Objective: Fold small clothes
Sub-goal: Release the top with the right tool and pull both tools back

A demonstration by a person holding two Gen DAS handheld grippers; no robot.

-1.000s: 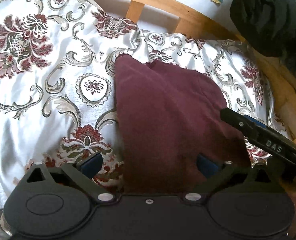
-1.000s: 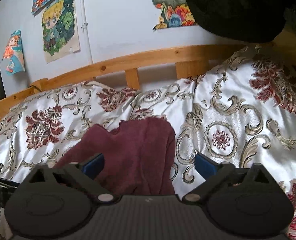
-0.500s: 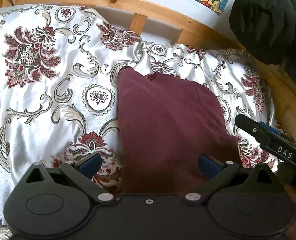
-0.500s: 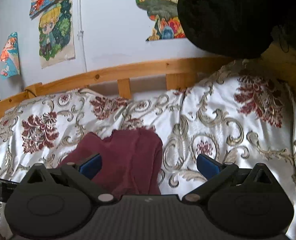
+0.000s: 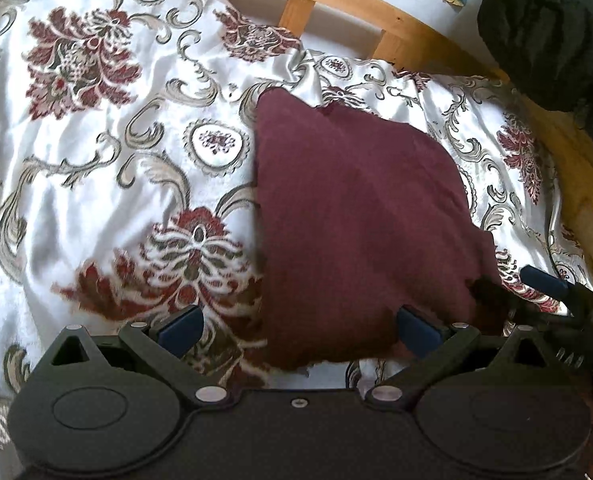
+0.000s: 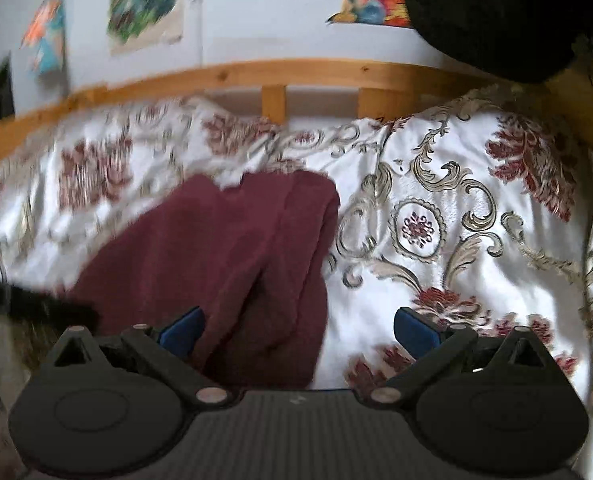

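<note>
maroon knit cloth [image 5: 360, 216], the small garment to be folded, lies in a rough folded slab on the floral satin bedspread [image 5: 96, 184], its far corner pointing toward the wooden bed rail [image 5: 336, 4]. the near hem of the cloth sits just in front of the left gripper [image 5: 298, 326], whose blue pads [image 5: 180, 326] stand wide apart with nothing between them. the right gripper [image 6: 298, 326] is likewise spread wide and empty, hovering over the cloth's right edge, where long soft ridges [image 6: 280, 264] run away from the camera; that view is smeared, so finer detail is hard to tell. in the left view the right gripper's finger [image 5: 544, 282] shows just beside the cloth's near right corner.

the step in hand looks like taking hold of the near edge for another fold. to do it well, each gripper should come down on a corner of the cloth, pinch all layers together, and avoid catching the slippery bedspread beneath. lift both corners evenly, carry them toward the rail side, and lay the edge square on the far edge.
</note>
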